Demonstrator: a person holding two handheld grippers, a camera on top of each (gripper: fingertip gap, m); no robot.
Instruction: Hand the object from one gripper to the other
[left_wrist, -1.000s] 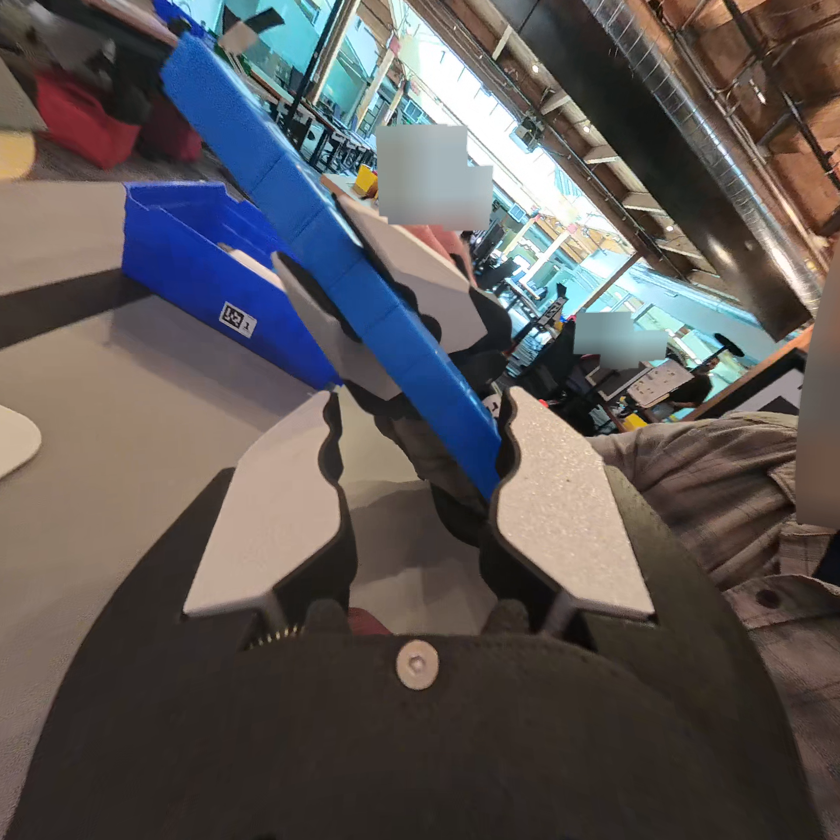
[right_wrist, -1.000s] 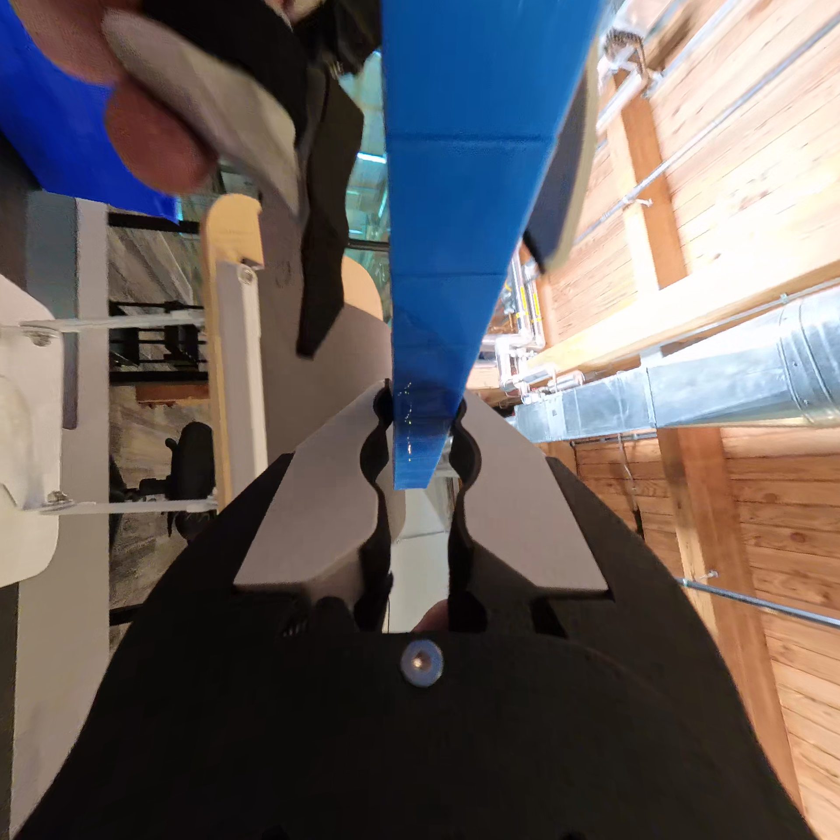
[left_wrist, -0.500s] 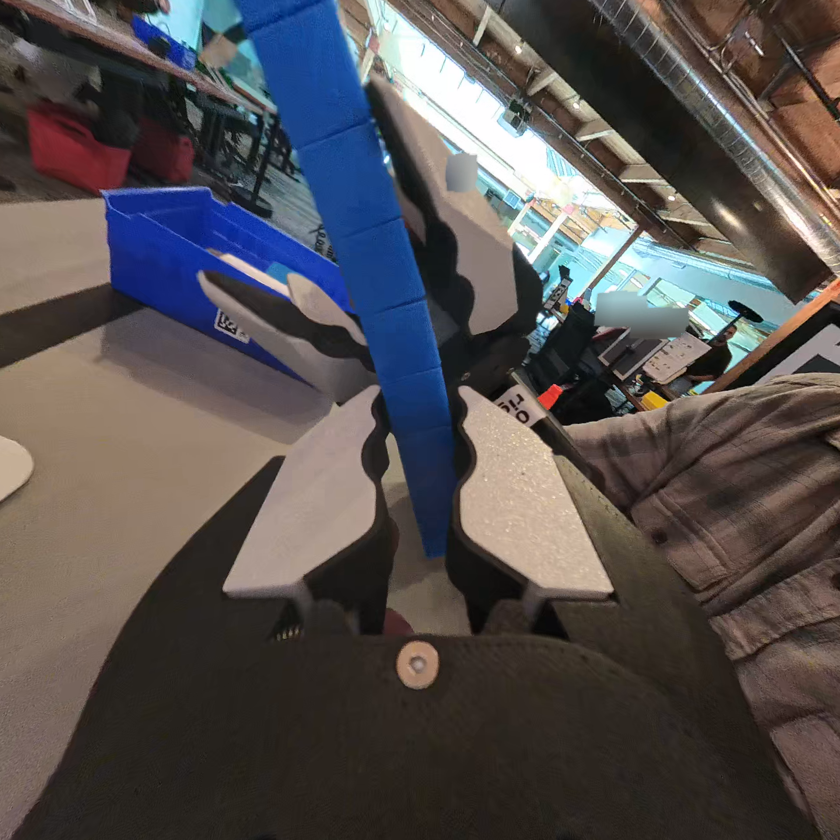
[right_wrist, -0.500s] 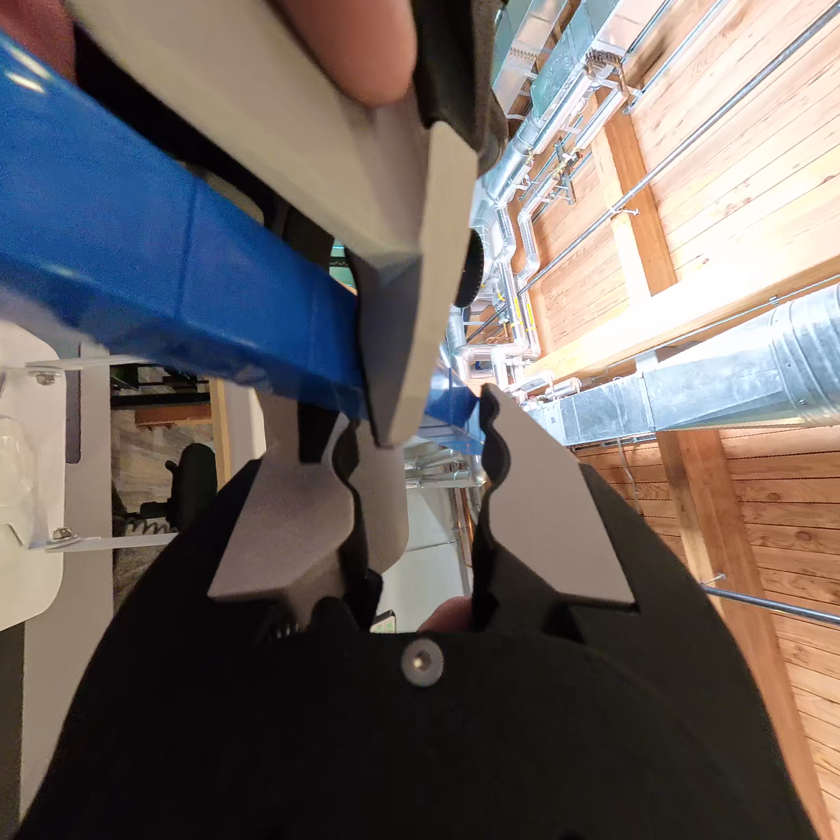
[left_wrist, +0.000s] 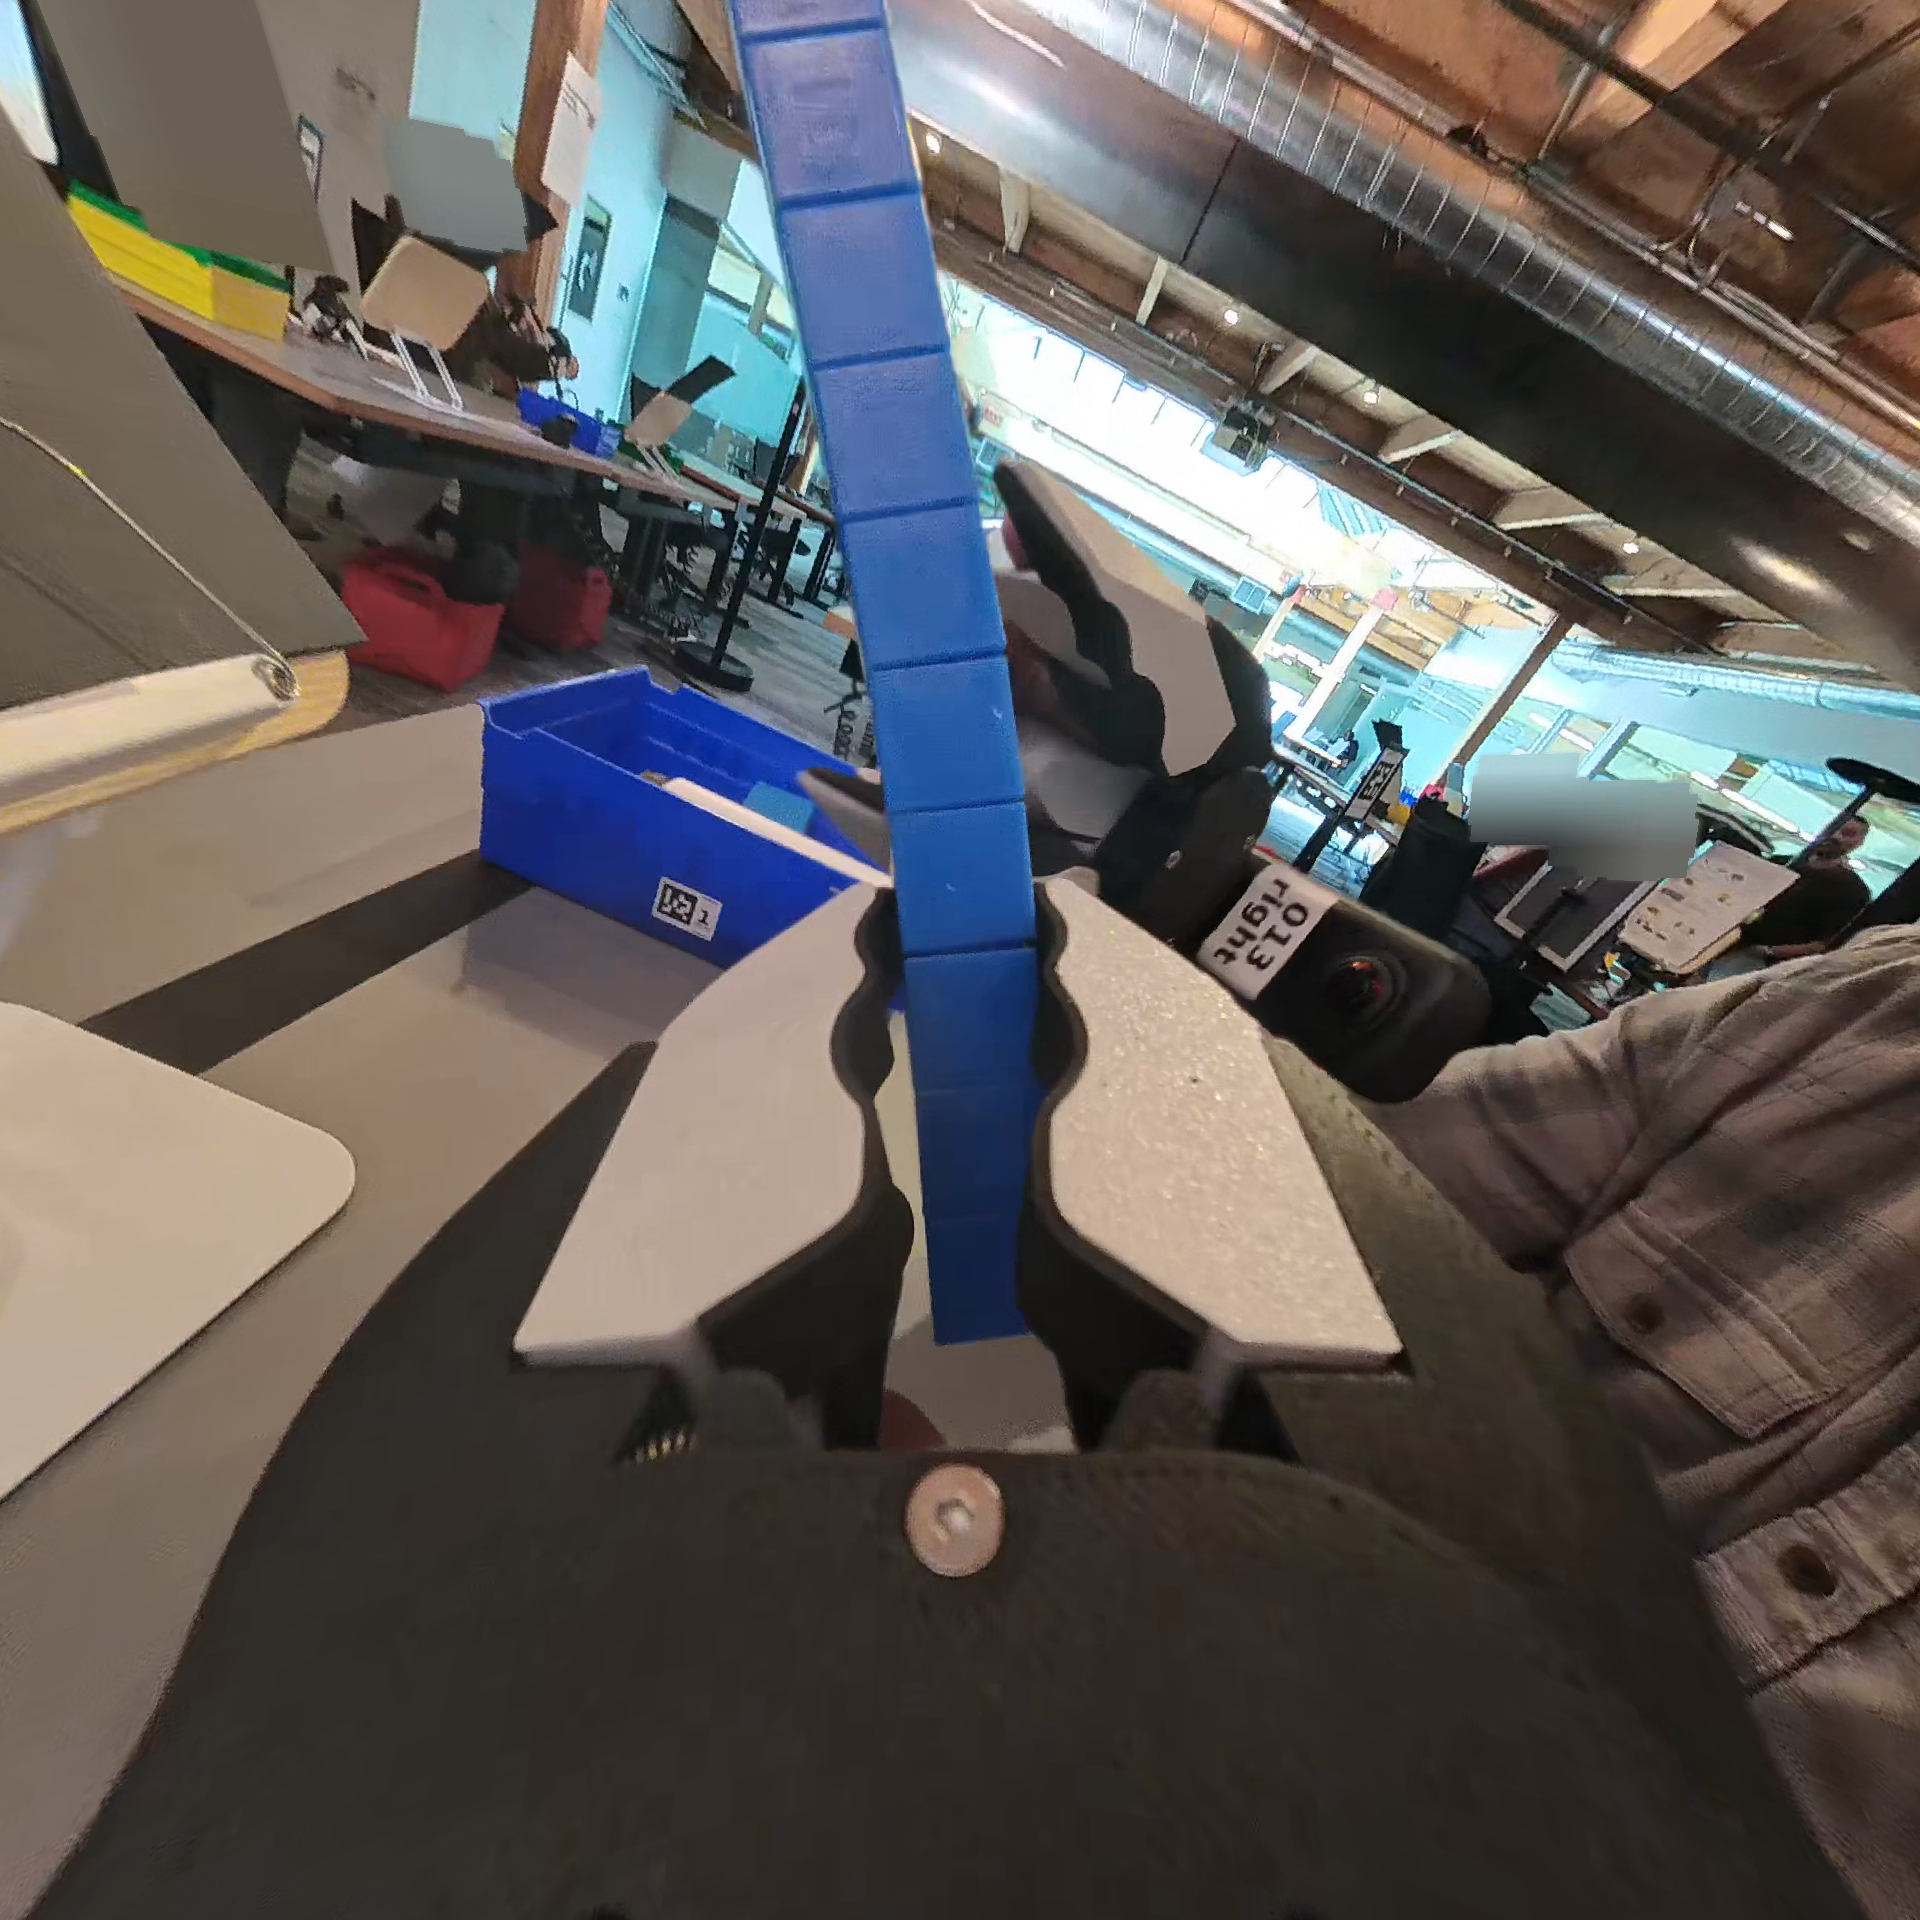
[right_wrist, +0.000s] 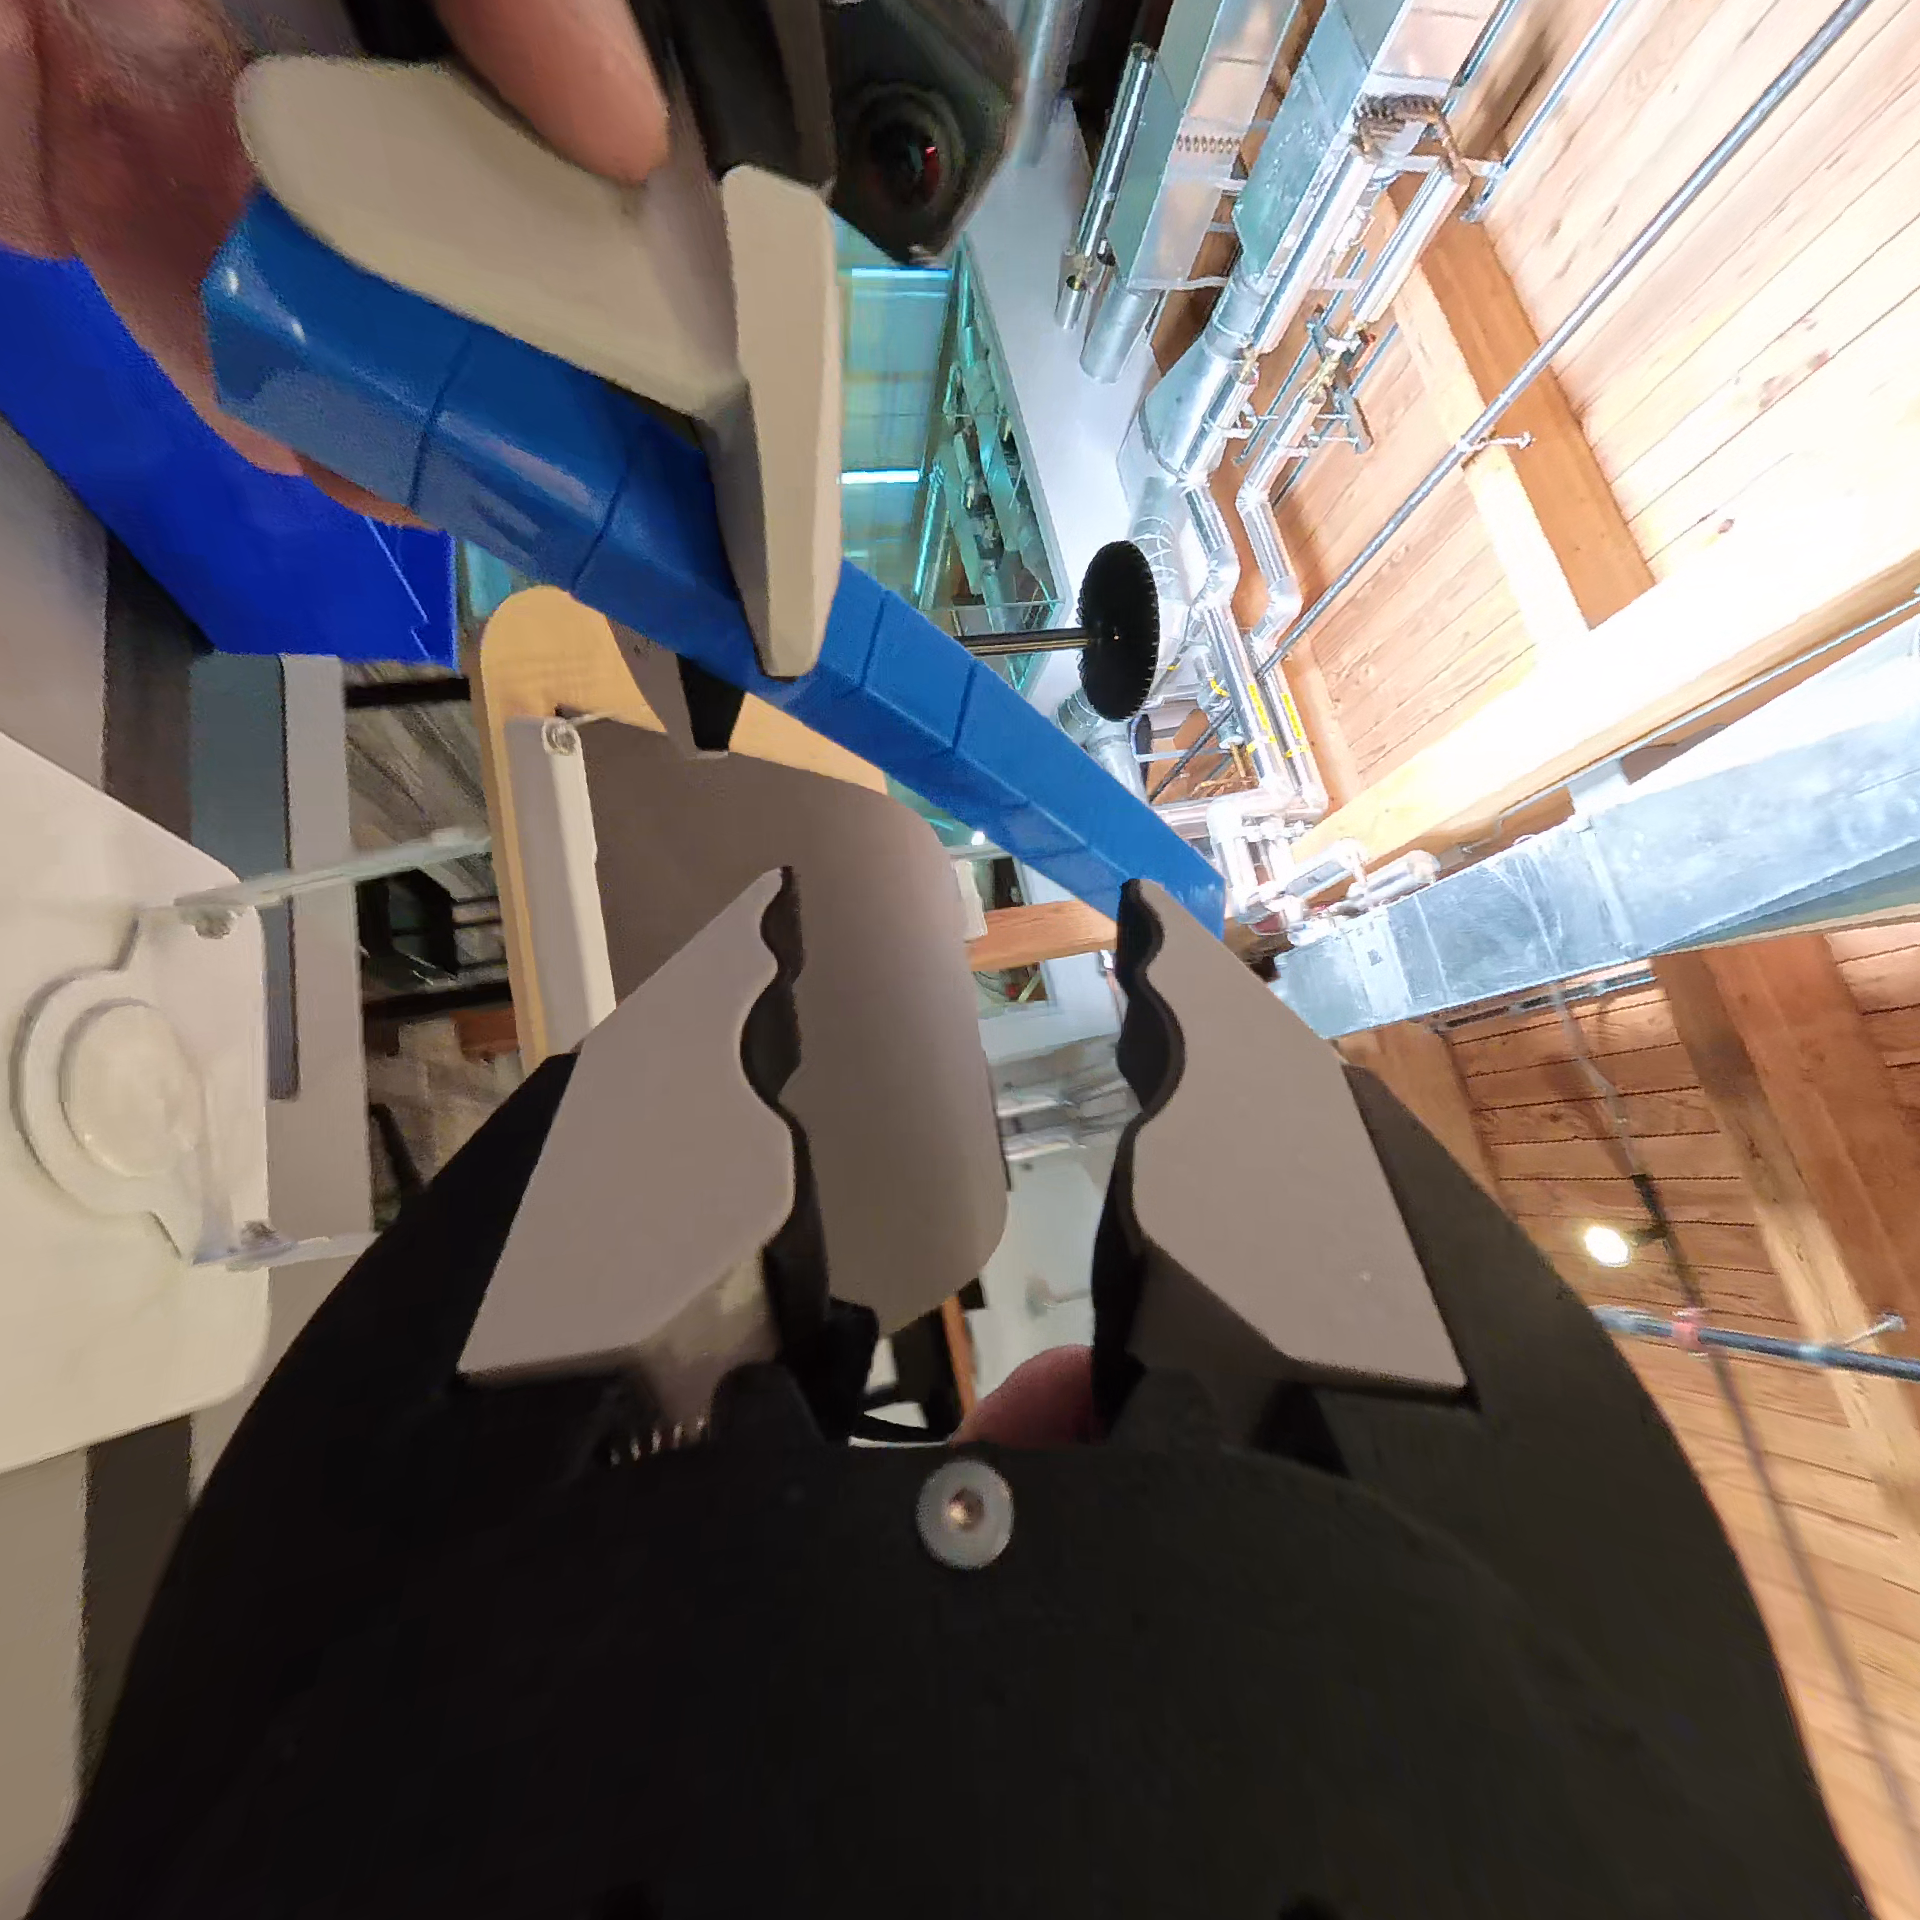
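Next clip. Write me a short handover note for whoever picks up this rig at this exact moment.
Left gripper: shut on the blue segmented bar near its lower end; the bar rises upright from it.
Right gripper: jaws open, holding nothing; the bar's far tip sits by its right fingertip.
Blue bin stands on the grey table behind.
Done: the bar is in the left gripper.
Left: draw the right gripper clear.

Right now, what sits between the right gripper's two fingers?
Nothing. In the right wrist view the right gripper gapes open on bare air, and the blue segmented bar passes just beyond its fingertips, clamped by the left gripper.
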